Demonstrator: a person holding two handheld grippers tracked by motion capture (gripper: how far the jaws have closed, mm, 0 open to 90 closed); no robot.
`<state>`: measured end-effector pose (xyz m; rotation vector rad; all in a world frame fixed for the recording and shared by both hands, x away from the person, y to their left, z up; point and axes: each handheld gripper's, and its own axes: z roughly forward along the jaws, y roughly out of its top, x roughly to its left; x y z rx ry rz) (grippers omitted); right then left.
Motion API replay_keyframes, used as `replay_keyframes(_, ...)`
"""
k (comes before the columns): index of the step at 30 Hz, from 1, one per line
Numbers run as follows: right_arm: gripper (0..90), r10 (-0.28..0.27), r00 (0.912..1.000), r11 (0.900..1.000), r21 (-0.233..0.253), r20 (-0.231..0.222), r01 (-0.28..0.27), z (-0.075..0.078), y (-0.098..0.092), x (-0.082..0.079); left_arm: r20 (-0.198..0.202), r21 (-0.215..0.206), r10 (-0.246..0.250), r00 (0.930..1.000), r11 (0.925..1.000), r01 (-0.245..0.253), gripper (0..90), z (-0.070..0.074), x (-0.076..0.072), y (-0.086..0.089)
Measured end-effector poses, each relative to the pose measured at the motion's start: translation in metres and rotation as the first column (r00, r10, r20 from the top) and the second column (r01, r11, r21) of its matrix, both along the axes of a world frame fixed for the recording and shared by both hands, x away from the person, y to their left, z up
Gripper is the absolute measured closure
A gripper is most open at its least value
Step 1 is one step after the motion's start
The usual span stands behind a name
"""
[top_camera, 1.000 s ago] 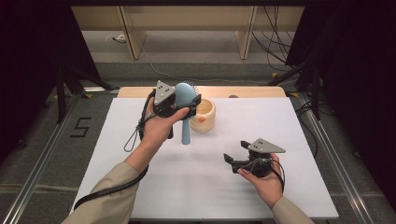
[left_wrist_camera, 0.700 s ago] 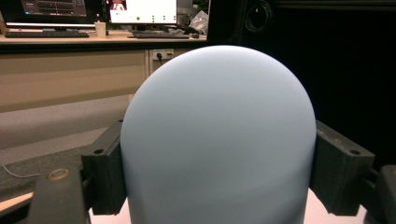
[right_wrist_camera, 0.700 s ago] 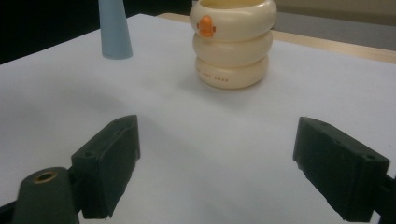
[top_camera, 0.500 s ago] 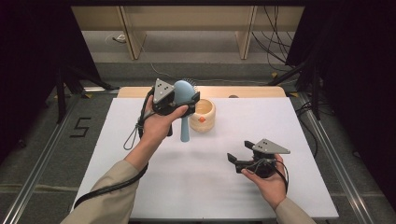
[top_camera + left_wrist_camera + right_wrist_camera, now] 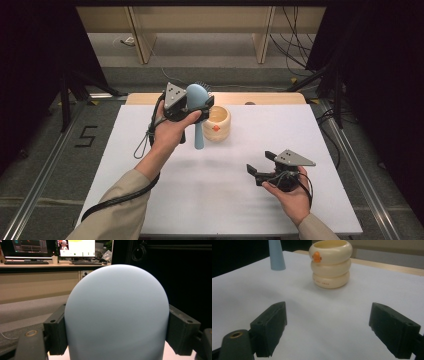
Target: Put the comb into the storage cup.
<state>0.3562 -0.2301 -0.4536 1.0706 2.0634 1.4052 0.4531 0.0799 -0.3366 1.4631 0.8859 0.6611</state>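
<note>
A pale blue hairbrush (image 5: 198,105) stands upright with its handle tip on the white table. My left gripper (image 5: 192,106) is shut on its rounded head (image 5: 116,315), which sits between the two jaws in the left gripper view. Just right of the brush stands a cream ringed cup (image 5: 218,122) with an orange mark (image 5: 329,263); the handle tip (image 5: 275,255) rests to its left in the right gripper view. My right gripper (image 5: 260,167) hovers low near the front right of the table, open, with nothing between its jaws (image 5: 334,327).
The white tabletop (image 5: 150,190) has bare room across its front and left. A wooden strip (image 5: 270,98) runs along its far edge. Metal rails (image 5: 345,145) flank the table, and cables (image 5: 295,50) lie on the floor behind.
The right gripper has drifted a little right and toward the front edge. The left gripper and the brush have stayed nearly still.
</note>
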Motion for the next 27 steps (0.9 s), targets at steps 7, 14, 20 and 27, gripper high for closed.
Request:
replay_keyframes(7,15.8,-0.009,1.0,1.0,0.004,0.004,0.009,0.001,-0.004,-0.002,0.005,-0.003,-0.008,1.0,1.0,0.008,19.7,0.0,0.003,-0.001)
replay_keyframes(14,15.8,-0.012,0.9999,1.0,0.003,0.007,0.012,0.002,-0.007,-0.004,0.011,-0.011,-0.011,0.9999,0.9999,0.011,19.7,0.002,0.006,-0.003)
replay_keyframes(20,15.8,-0.011,0.9999,1.0,0.004,0.007,0.011,0.001,-0.008,-0.005,0.016,-0.013,-0.012,0.9998,0.9998,0.012,19.7,0.005,0.01,-0.005)
replay_keyframes(27,15.8,-0.012,0.9999,1.0,0.005,0.005,0.012,0.001,-0.009,-0.007,0.024,-0.011,-0.007,0.9997,0.9999,0.007,19.7,0.005,0.014,-0.006)
